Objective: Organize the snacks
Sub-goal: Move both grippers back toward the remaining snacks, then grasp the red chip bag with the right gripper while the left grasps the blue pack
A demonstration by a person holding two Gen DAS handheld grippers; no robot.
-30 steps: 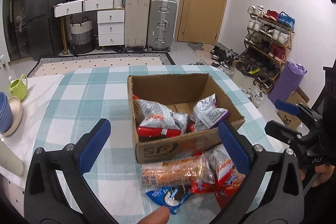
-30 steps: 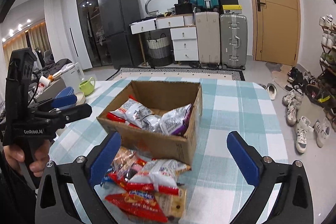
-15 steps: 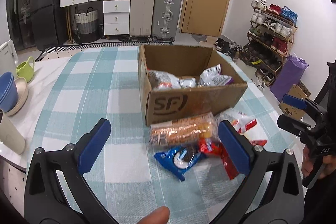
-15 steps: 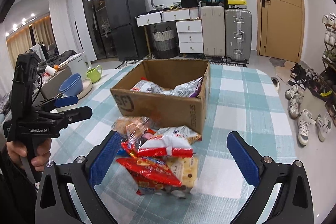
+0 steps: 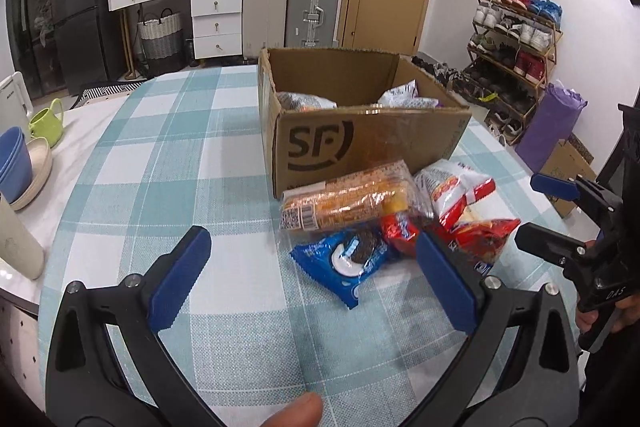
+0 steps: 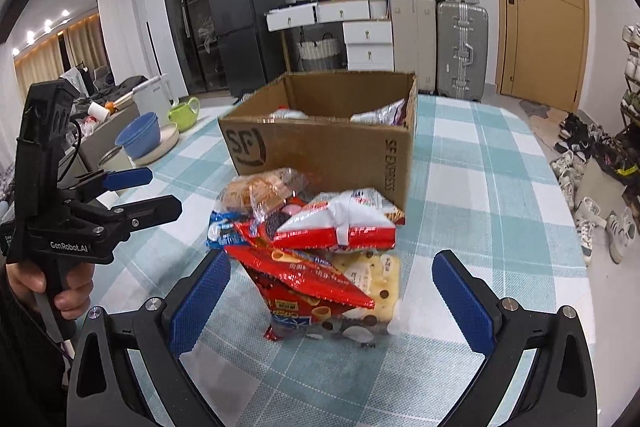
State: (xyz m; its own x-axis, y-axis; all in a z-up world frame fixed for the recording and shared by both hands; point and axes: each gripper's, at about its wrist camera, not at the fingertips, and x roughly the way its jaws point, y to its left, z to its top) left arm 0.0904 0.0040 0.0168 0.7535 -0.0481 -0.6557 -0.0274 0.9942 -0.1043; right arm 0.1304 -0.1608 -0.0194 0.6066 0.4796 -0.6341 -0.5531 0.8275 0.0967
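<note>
Left gripper [image 5: 312, 283] spread wide, empty, right gripper [image 6: 332, 299] likewise

Right claw [image 6: 328, 301] spread wide, empty, low over the checked worktop [image 6: 480, 187]. Between its blue pads [image 6: 200, 303]: heap of snack packets [image 6: 316, 247], red cracker bag [image 6: 308, 283] at front, red-and-white bag [image 6: 340, 223] on top, clear bag of rolls [image 6: 256, 189] behind. Just beyond, touching the heap: cardboard box [image 6: 320, 147] (SF mark), packets inside. Left claw [image 6: 136, 193] at frame left, parted, empty, gripped by a hand [image 6: 60, 287]. Blue bowls [image 6: 138, 139] and green cup [image 6: 184, 115] far left.
</note>
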